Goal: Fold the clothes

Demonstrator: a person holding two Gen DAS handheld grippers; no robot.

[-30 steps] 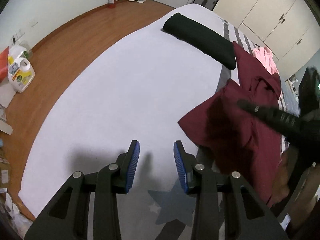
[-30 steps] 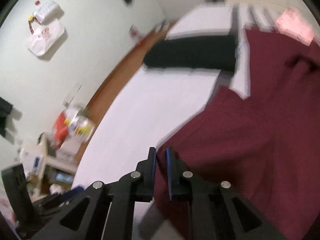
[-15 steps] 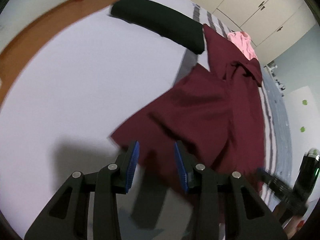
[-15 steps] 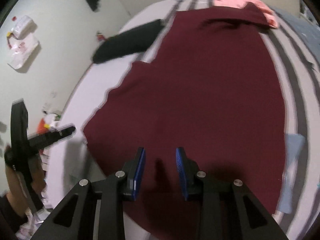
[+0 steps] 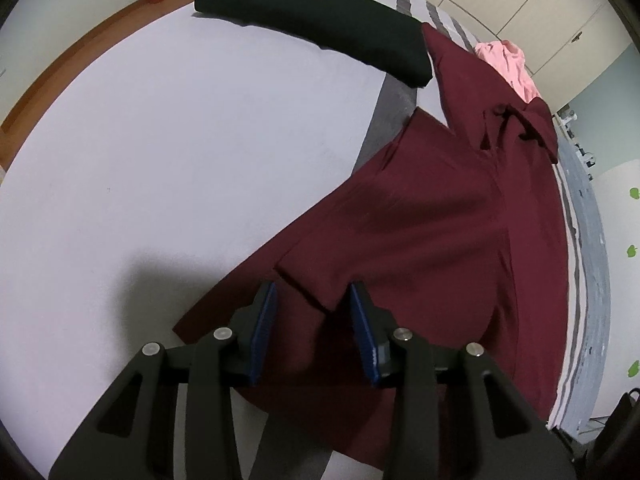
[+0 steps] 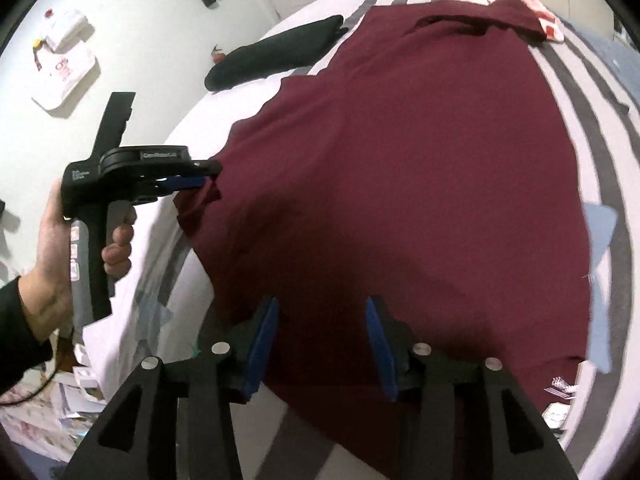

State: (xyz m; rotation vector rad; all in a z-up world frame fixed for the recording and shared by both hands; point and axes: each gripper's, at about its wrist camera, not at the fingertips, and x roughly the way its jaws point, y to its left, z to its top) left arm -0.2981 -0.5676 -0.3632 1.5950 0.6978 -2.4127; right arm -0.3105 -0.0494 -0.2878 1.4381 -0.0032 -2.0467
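Shirt (image 5: 436, 216): flat on bed (image 5: 168, 128), collar far, hem near; bare bed to its left. Left tongs (image 5: 314, 320) and right tongs (image 6: 322, 340) released, over hem.

bare white sheet (image 5: 180, 152) left, black roll (image 5: 312, 28) far edge
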